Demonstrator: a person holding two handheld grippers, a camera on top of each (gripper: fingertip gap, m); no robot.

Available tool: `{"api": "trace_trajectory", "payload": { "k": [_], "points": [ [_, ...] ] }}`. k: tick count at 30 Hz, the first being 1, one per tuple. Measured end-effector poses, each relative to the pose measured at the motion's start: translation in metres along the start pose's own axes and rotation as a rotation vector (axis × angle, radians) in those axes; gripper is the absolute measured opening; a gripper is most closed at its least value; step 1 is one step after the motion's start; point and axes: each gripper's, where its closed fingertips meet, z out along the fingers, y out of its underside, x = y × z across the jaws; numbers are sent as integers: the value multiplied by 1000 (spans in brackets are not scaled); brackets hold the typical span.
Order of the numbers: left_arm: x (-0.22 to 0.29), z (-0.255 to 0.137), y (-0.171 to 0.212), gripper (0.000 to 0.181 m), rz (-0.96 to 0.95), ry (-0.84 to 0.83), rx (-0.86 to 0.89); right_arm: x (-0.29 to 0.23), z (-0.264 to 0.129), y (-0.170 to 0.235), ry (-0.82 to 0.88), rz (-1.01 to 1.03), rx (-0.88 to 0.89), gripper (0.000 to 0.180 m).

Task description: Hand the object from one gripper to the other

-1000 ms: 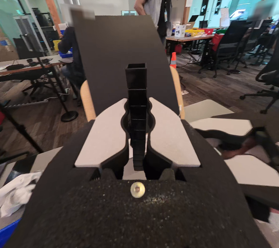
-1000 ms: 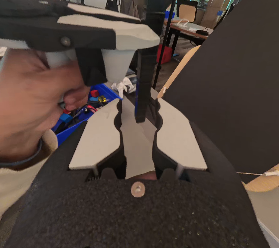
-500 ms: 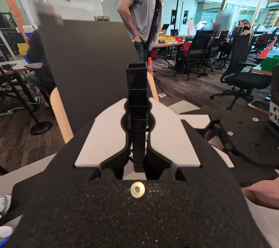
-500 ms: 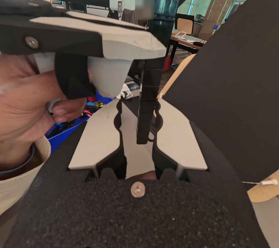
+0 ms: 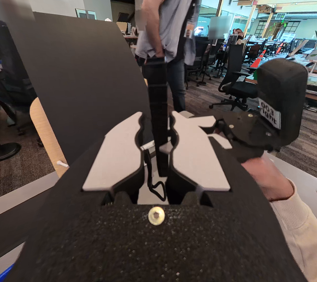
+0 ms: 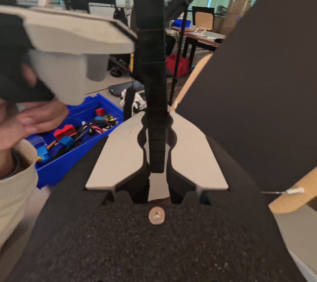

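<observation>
Comparing this moment with half a second ago, we see the black bar (image 6: 157, 133) now pinched between the fingers of our right gripper (image 6: 157, 136), which stood wide around it then, while our left gripper (image 5: 157, 138) has let its fingers spread, so that a gap shows on the bar's (image 5: 158, 119) left side in the left wrist view and only the right finger lies near it. We judge from this that the hand-over has just happened: the weight now sits with the right gripper, and the left one has only to draw clear without knocking the bar askew. The bar itself is long, slim and square in section, matt black, scored across at even steps like stacked blocks, and it stands upright, its lower end down between the right gripper's fingers and its top running out of the right wrist view. A thin black cord (image 5: 155, 186) loops below its foot. In the right wrist view the left gripper (image 6: 133, 41) shows blurred at mid-height beside the bar; below it lies a blue bin (image 6: 72, 165) of small parts.
</observation>
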Motion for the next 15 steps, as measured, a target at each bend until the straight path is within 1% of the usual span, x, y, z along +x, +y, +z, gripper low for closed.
{"api": "trace_trajectory", "payload": {
  "k": [2,3,7,9,10,12,15],
  "points": [
    [-5,-1,6,49,-2,-16,-44,9,-5,-2,-3,68,19,21],
    [-9,-2,12,51,1,-34,-83,12,-8,-4,-15,84,34,21],
    [-27,-6,42,55,24,-119,-265,25,-22,-7,11,75,59,21],
    [-28,-7,48,50,63,-110,-298,22,-30,-16,-36,105,106,21],
    [-20,-5,51,49,78,-47,-307,19,-34,-22,-77,135,141,21],
    [9,-3,58,49,87,151,-321,9,-45,-36,-197,213,222,21],
    [39,2,61,51,78,375,-290,-4,-61,-51,-369,291,318,21]
  ]
}}
